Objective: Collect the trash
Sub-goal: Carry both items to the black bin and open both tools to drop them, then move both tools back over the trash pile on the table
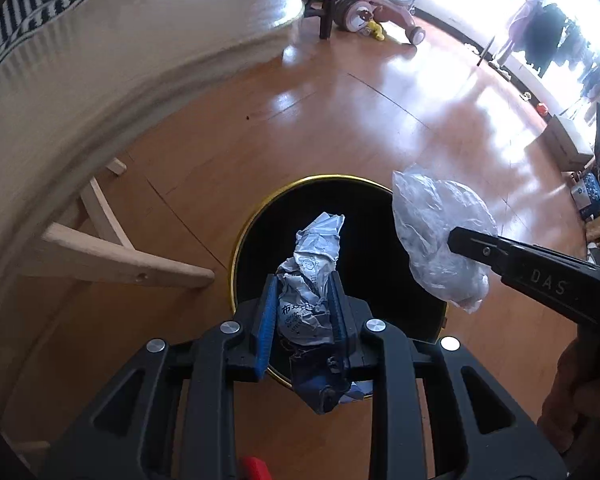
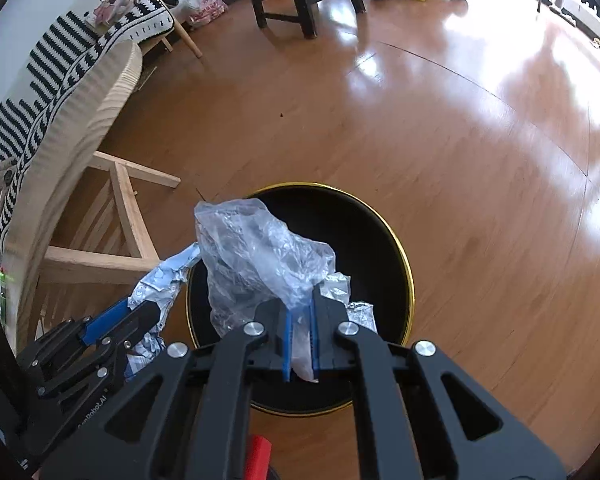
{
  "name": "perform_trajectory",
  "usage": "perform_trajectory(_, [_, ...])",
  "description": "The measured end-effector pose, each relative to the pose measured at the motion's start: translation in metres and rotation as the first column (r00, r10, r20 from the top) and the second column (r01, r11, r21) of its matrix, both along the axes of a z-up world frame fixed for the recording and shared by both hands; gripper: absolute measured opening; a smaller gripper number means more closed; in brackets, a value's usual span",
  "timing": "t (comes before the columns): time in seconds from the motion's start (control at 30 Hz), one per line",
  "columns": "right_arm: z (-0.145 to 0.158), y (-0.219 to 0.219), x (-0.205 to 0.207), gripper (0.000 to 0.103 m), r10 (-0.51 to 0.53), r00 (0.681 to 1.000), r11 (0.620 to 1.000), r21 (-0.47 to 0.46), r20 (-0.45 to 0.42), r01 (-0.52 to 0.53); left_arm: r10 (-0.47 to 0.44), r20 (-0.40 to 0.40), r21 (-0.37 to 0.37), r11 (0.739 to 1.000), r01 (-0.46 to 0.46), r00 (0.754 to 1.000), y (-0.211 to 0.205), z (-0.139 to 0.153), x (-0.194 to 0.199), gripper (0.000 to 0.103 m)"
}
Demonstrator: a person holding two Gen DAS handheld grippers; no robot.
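While both grippers hang over the round black bin with a gold rim (image 1: 236,248), the left gripper (image 1: 302,312) has its fingers clamped on a crumpled printed silver-blue wrapper (image 1: 314,264), and the right gripper (image 2: 300,340) pinches a crumpled clear plastic bag (image 2: 256,256). Bare wooden floor (image 2: 460,160) opens far and right; the pale round counter (image 1: 100,60) edge curves left.

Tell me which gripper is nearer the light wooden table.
Left. The left gripper hangs over the black bin's table-side rim, nearer the light wooden table; the right gripper is farther out.
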State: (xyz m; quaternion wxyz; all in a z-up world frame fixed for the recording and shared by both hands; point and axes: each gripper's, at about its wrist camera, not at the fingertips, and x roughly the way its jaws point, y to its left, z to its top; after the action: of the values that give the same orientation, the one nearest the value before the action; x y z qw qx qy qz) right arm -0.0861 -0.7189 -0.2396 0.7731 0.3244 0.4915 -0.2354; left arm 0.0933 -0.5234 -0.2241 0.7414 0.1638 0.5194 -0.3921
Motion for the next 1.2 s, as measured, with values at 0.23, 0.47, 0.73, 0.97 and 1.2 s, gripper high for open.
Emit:
perform_trajectory(0.23, [0.0,-0.01,0.005,0.02,-0.028,1.0,0.999,0.026,-0.006,0.028,-0.038,-0.011,-0.007,0.999,0.038,0.999,-0.023,-0.009,-0.001,0.067])
perform_trajectory(0.47, [0.018,-0.012,-0.001,0.084,-0.047,0.998,0.999,-0.016,0.032,0.047,-0.027,-0.01,-0.026,0.999,0.027,1.0,-0.024,-0.005,-0.004,0.079])
perform_trajectory(0.73, [0.056,0.001,-0.013,0.084,-0.042,0.997,0.998,-0.05,0.063,0.045,-0.021,0.018,-0.05,0.999,0.022,1.0,-0.007,0.019,-0.011,0.091])
perform_trajectory(0.97, [0.12,0.041,-0.013,0.086,0.027,0.99,0.989,-0.15,0.137,-0.006,0.011,0.105,-0.117,0.993,0.001,0.994,0.055,0.086,-0.004,0.094])
perform_trajectory(1.2, [0.175,0.126,0.044,0.087,0.194,0.956,0.969,-0.197,0.218,-0.152,0.209,0.253,-0.107,0.977,-0.187,0.945,0.199,0.154,0.042,0.095])
